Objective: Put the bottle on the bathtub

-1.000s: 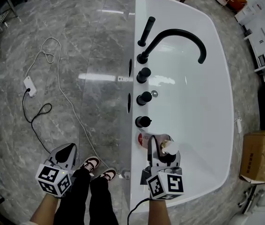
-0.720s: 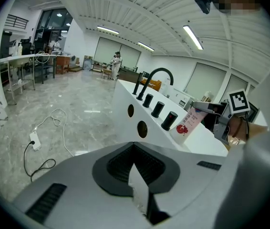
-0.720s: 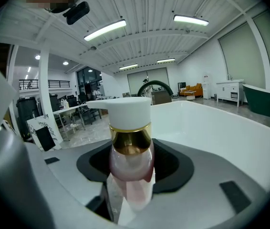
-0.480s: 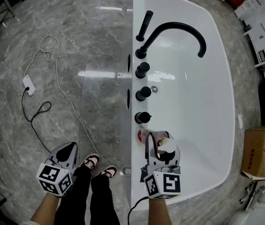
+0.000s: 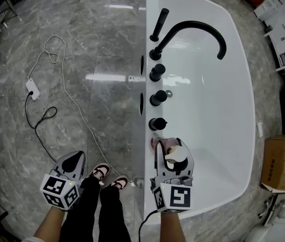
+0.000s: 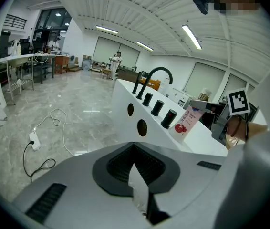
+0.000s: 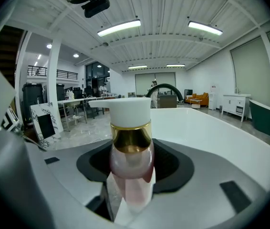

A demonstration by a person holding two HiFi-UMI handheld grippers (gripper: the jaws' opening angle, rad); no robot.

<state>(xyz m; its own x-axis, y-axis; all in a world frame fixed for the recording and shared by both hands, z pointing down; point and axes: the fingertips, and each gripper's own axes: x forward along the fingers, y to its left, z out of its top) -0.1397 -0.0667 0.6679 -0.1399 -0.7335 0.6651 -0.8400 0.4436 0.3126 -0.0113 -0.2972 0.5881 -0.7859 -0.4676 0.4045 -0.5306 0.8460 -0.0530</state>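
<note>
- Placement step: our right gripper (image 5: 171, 146) clamps the pink pump bottle (image 5: 176, 156), white-capped, tilted over the glossy white bathtub's rim (image 5: 148, 171).
- Left gripper (image 5: 74, 159) idles, jaws together, empty.
- Next — we stand the base flat, then release.

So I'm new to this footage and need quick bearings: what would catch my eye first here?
The big white bathtub fills the right of the head view, its black arched faucet at the far end. At the near rim, the right tongs are clamped on a tilted pink bottle with a white pump cap. The left tongs hang shut and empty over the marble floor.
</note>
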